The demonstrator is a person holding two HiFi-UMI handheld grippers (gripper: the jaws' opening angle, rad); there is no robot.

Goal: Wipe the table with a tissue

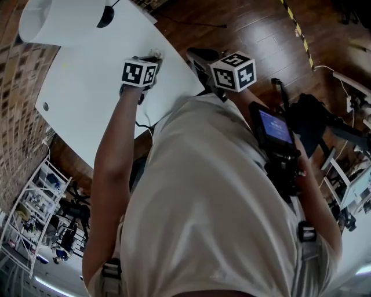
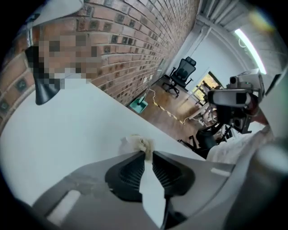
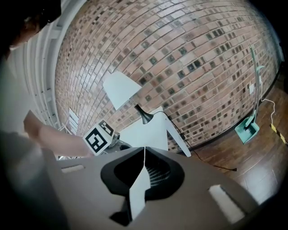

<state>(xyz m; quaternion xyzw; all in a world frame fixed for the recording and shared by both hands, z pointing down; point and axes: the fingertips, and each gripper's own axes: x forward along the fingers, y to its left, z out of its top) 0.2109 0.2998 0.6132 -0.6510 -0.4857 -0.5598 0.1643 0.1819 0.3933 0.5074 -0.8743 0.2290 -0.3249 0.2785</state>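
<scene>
A crumpled whitish tissue [image 2: 136,143] is pinched at the tips of my left gripper [image 2: 147,154], which is shut on it and presses it onto the white table [image 2: 67,130] close to the table's right edge. In the head view, the left gripper [image 1: 151,60] with its marker cube points down at the table [image 1: 87,75], and the tissue [image 1: 156,55] shows just beyond it. My right gripper [image 1: 200,58] hovers off the table's edge over the wooden floor. Its jaws [image 3: 144,149] meet with nothing between them.
A lamp with a white shade [image 1: 49,20] and a black base [image 1: 105,16] stands at the table's far end. A brick wall [image 3: 189,54] lies behind. A teal dustpan [image 3: 246,128] and an office chair [image 2: 182,74] stand on the wooden floor. Shelving [image 1: 35,203] stands to the left.
</scene>
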